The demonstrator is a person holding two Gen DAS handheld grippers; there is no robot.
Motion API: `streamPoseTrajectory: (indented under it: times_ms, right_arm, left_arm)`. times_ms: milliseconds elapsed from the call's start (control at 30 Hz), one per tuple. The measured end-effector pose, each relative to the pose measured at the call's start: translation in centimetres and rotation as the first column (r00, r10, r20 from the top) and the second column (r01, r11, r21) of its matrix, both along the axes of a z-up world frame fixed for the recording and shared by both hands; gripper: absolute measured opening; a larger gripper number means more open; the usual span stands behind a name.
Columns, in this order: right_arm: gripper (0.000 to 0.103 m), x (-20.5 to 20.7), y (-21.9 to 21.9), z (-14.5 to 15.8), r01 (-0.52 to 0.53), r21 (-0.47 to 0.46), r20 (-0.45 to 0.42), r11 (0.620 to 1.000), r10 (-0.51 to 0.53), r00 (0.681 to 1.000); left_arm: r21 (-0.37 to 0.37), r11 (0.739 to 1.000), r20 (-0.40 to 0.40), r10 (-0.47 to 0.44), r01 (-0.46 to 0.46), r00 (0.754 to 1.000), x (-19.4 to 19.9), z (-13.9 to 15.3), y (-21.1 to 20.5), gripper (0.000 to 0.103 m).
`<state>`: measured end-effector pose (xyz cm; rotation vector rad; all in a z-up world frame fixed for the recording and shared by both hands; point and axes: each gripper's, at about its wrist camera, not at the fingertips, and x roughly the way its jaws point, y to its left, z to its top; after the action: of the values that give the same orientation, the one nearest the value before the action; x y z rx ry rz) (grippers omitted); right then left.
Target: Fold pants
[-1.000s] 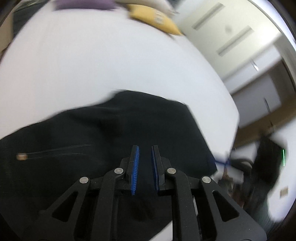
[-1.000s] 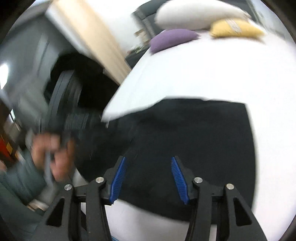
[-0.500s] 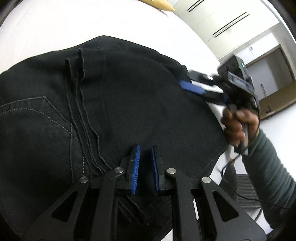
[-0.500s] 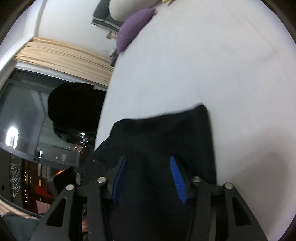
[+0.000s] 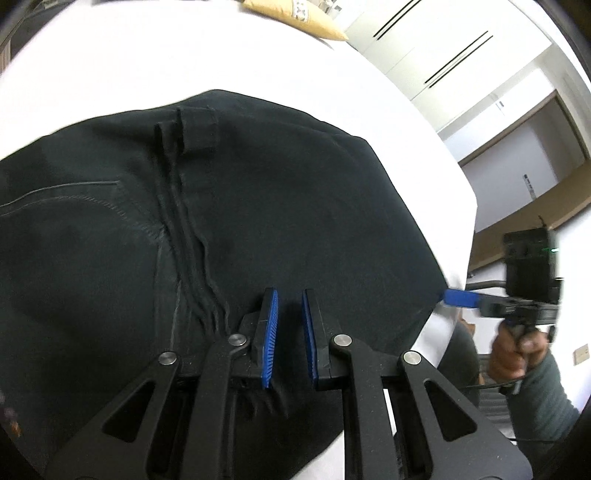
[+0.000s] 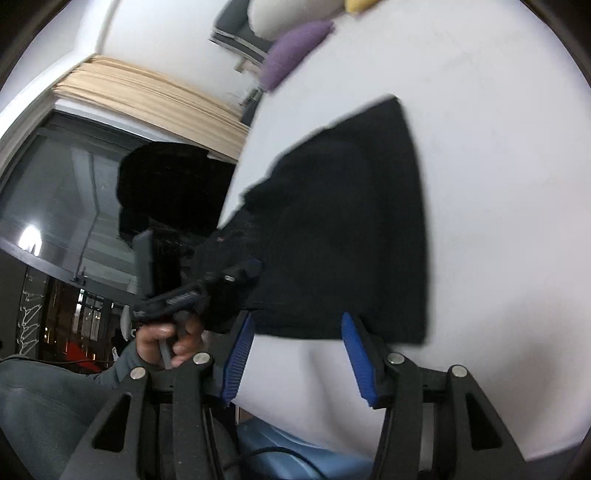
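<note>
Black pants [image 5: 258,229] lie folded on a white bed [image 5: 184,62]. My left gripper [image 5: 288,299] sits over their near edge, its blue pads a narrow gap apart; whether cloth is pinched between them I cannot tell. In the right wrist view the pants [image 6: 351,229] lie as a dark block. My right gripper [image 6: 295,325] is open and empty, just short of their near edge. It shows in the left wrist view [image 5: 458,297] at the pants' right corner. The left gripper shows in the right wrist view [image 6: 236,273] at the pants' left side.
A yellow pillow [image 5: 295,14] lies at the bed's far end. A purple pillow [image 6: 295,51] and a white pillow [image 6: 291,14] lie at the head. Curtains and a dark window [image 6: 74,184] stand left of the bed. White wardrobe doors [image 5: 443,55] stand to the right.
The right gripper has pulled back off the pants toward the bed's near edge. The left gripper has drawn back slightly, its jaws still close together over the cloth.
</note>
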<state>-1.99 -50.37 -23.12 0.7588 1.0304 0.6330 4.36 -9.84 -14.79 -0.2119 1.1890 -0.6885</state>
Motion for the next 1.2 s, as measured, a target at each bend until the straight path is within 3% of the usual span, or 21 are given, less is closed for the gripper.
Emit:
streamPoseTrajectory:
  times_ms: [133, 267, 300, 333, 367, 400, 433, 500, 567, 600, 700, 767, 867, 967, 1067, 1133, 1200]
  right_arm:
    - [0.056, 1.0, 1.0, 3.0, 0.041, 0.097, 0.13, 0.994, -0.053, 0.99]
    - [0.06, 4.1, 1.4, 1.3, 0.086, 0.168, 0.094, 0.982, -0.103, 0.99]
    - [0.072, 4.7, 1.7, 0.2, 0.093, 0.158, 0.068, 0.983, -0.105, 0.992]
    - [0.074, 5.2, 2.0, -1.5, 0.107, 0.108, 0.013, 0.988, -0.109, 0.994]
    - [0.054, 5.8, 2.6, -3.4, 0.12, 0.008, -0.054, 0.993, -0.12, 0.991]
    - [0.036, 5.8, 3.6, -3.2, 0.129, -0.065, -0.043, 0.989, -0.132, 0.99]
    - [0.038, 5.6, 3.8, -2.7, 0.13, -0.092, -0.022, 0.987, -0.133, 0.991]
    - [0.05, 5.2, 3.7, -1.3, 0.144, -0.018, -0.031, 0.989, -0.145, 0.989]
    - [0.05, 4.7, 3.6, 0.6, 0.15, 0.034, 0.015, 0.988, -0.151, 0.988]
    - [0.051, 4.6, 4.0, 1.5, 0.146, 0.06, 0.043, 0.987, -0.149, 0.988]
    - [0.051, 4.8, 5.2, 3.5, 0.135, 0.143, 0.094, 0.981, -0.149, 0.984]
    - [0.051, 5.2, 5.9, 3.8, 0.129, 0.186, 0.101, 0.974, -0.149, 0.984]
    - [0.051, 5.6, 6.5, 3.6, 0.119, 0.227, 0.092, 0.967, -0.143, 0.985]
    - [0.051, 5.7, 7.8, 3.6, 0.093, 0.246, 0.092, 0.965, -0.119, 0.989]
    - [0.051, 6.7, 8.9, 3.3, 0.067, 0.237, 0.085, 0.969, -0.089, 0.992]
    - [0.051, 7.1, 8.6, 3.7, 0.053, 0.244, 0.09, 0.968, -0.077, 0.993]
    - [0.051, 7.6, 8.4, 3.6, 0.037, 0.251, 0.092, 0.967, -0.062, 0.994]
  left_arm:
    - [-0.03, 0.998, 0.024, 0.053, -0.052, 0.998, -1.8, 1.5, 2.1, 0.013]
    - [-0.065, 0.992, 0.085, 0.114, -0.108, 0.99, -4.3, 4.1, 5.8, 0.015]
    - [-0.073, 0.988, 0.096, 0.143, -0.136, 0.985, -4.9, 4.8, 7.3, 0.022]
    - [-0.082, 0.983, 0.098, 0.171, -0.163, 0.98, -5.4, 5.0, 8.8, 0.029]
    - [-0.095, 0.974, 0.092, 0.216, -0.208, 0.972, -6.2, 5.1, 10.7, 0.06]
    - [-0.1, 0.962, 0.087, 0.264, -0.255, 0.961, -6.6, 5.3, 12.6, 0.089]
    - [-0.112, 0.934, 0.087, 0.351, -0.341, 0.933, -7.7, 5.4, 15.2, 0.093]
    - [-0.154, 0.883, 0.065, 0.457, -0.443, 0.887, -9.2, 5.2, 19.4, 0.093]
    - [-0.169, 0.837, 0.035, 0.533, -0.52, 0.846, -10.2, 4.8, 22.5, 0.093]
    - [-0.193, 0.795, 0.016, 0.588, -0.574, 0.809, -11.0, 4.5, 24.6, 0.093]
    - [-0.223, 0.708, -0.062, 0.675, -0.67, 0.735, -11.8, 2.6, 27.9, 0.093]
    - [-0.214, 0.676, -0.133, 0.695, -0.705, 0.707, -11.5, 1.3, 29.7, 0.093]
    - [-0.231, 0.656, -0.228, 0.681, -0.718, 0.696, -10.9, -1.0, 29.4, 0.093]
    - [-0.251, 0.642, -0.223, 0.69, -0.725, 0.688, -10.6, -1.7, 29.1, 0.091]
    - [-0.299, 0.611, -0.271, 0.682, -0.733, 0.679, -9.9, -2.4, 29.2, 0.09]
    - [-0.309, 0.606, -0.292, 0.673, -0.733, 0.68, -9.4, -3.4, 29.0, 0.08]
    - [-0.327, 0.584, -0.32, 0.671, -0.743, 0.669, -8.7, -4.7, 29.3, 0.067]
